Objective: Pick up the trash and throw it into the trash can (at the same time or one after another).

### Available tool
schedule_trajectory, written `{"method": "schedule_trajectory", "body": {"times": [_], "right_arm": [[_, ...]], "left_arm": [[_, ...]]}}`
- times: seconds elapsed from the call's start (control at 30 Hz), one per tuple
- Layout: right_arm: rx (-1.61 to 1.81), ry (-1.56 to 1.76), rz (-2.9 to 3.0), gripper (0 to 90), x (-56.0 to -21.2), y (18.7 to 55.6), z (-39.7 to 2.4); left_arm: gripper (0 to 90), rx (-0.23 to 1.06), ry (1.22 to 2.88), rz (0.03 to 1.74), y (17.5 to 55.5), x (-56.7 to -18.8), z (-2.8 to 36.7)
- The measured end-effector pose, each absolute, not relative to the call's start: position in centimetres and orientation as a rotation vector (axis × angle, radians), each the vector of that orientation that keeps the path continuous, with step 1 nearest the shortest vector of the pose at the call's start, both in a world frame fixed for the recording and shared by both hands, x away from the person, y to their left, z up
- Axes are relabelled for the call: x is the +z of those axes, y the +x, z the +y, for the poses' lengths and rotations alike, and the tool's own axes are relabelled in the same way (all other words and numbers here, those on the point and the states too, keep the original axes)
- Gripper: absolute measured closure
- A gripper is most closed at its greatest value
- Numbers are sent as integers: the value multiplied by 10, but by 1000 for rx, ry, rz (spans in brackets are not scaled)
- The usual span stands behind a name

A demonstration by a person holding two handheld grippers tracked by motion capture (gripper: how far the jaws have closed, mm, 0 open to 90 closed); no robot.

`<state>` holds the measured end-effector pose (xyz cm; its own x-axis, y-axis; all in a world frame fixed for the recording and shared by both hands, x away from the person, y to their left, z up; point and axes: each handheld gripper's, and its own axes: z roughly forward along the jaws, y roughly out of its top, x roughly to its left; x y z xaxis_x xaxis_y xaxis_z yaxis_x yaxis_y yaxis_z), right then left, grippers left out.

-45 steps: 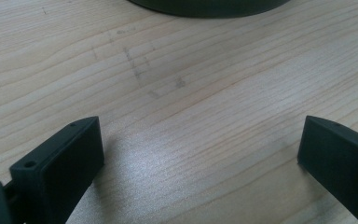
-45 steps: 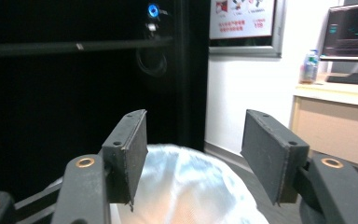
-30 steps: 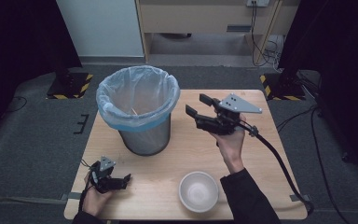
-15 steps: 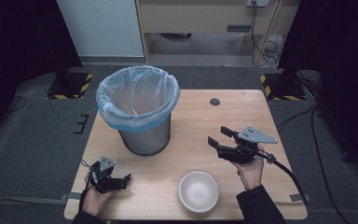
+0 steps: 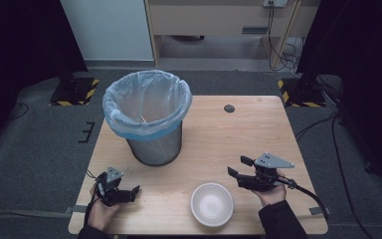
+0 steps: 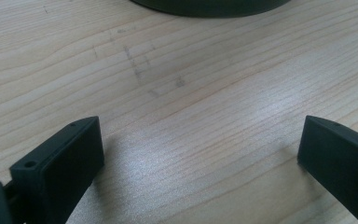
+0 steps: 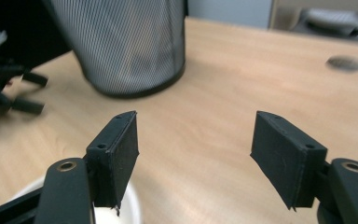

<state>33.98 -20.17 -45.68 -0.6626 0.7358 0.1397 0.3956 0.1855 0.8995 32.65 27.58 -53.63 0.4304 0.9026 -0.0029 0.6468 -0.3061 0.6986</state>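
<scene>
A: Starting with the largest item — what is sitting on the table (image 5: 258, 129)?

B: A wire-mesh bin (image 5: 151, 132) with a pale plastic liner is standing upright on the far-left part of the wooden top. In the right gripper view its mesh wall is rising at upper left.

A: And the bowl?

B: The white bowl (image 5: 212, 204) is resting upright near the front edge, between the two hands, looking empty. It is lying nearer the right gripper than the left. Its rim is showing under that gripper's left jaw in the right gripper view.

A: State of the right gripper (image 5: 238, 167)?

B: It is lying roughly level just right of the bowl, jaws pointing left, standing apart with nothing between them — bare tabletop is showing in the gap (image 7: 193, 154).

A: Left gripper (image 5: 134, 192)?

B: It is sitting low at the front-left corner. Jaws are spread wide over bare wood (image 6: 200, 140), gripping nothing, with the bin's dark base at the top edge.
</scene>
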Motion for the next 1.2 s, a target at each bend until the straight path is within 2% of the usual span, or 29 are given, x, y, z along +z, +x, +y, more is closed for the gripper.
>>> {"method": "schedule_trajectory", "body": {"times": [0.3, 0.57, 0.97, 1.2], "right_arm": [[1406, 1104, 2278, 319, -483, 322, -200], [1369, 1126, 2388, 361, -502, 316, -189], [1296, 1150, 2515, 507, -512, 319, -184], [1272, 1174, 2569, 655, -514, 320, -183]], "left_arm": [[0, 524, 2059, 1299, 326, -536, 276], [0, 524, 2059, 1299, 326, -536, 276], [0, 524, 2059, 1299, 326, -536, 276], [0, 524, 2060, 1299, 326, -536, 276]]}}
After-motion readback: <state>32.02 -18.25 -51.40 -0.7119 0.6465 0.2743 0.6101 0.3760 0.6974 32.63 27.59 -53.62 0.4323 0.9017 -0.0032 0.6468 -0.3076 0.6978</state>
